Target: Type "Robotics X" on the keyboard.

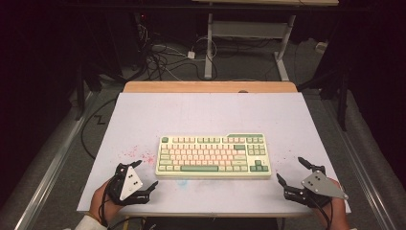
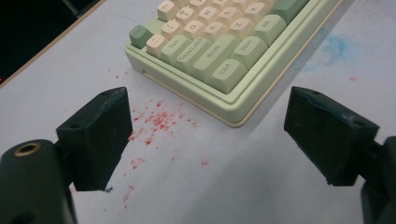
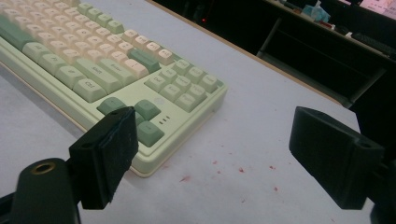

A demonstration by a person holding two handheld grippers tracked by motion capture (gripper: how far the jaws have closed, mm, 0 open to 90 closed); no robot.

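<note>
my left claw [image 1: 144, 174] has its jaws apart and empty; my right claw [image 1: 293, 169] the same. one keyboard [image 1: 213, 155] lies between them on the table [image 1: 206, 112], ahead of each, touching neither. its far end is cut off in both gripper views. red specks [image 2: 156, 122] lie under my left claw.

Lab or workshop, stained worktable [image 1: 143, 115], floor cables [image 1: 163, 57], dark surroundings
</note>
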